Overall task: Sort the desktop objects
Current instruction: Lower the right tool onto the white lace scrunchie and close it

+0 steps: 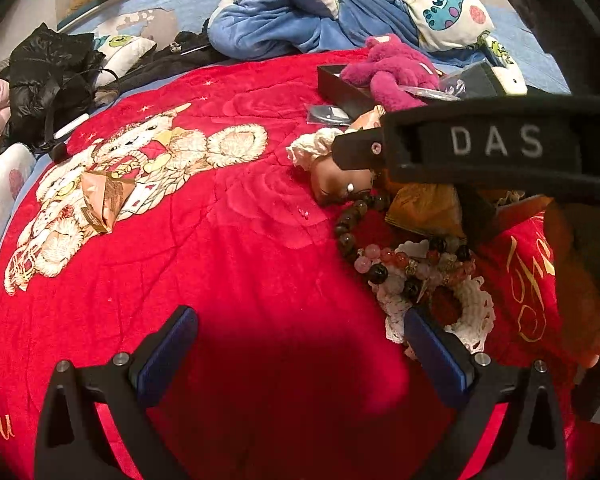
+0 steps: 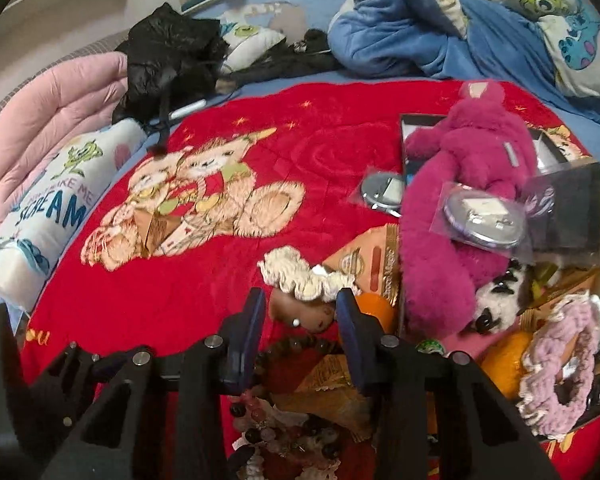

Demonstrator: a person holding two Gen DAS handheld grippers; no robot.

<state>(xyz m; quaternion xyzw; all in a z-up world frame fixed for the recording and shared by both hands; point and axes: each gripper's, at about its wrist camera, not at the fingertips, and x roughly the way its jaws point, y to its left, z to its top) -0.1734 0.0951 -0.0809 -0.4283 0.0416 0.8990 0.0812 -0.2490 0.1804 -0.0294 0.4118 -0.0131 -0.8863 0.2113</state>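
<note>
Both grippers open | brown doll head (image 2: 304, 314) btwn right gripper (image 2: 300, 312) fingers, untouched | left gripper (image 1: 300, 344) empty.

"DAS" stands on the right gripper's body (image 1: 496, 142); "SCREAM" on the white pillow (image 2: 56, 204); "ME" above it.

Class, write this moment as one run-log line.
left gripper: open, empty | right gripper: jaws partly closed around brown doll head, contact unclear | pile unsorted

Black tool (image 1: 300, 354) — blue pads (image 1: 168, 354), silver screws
</note>
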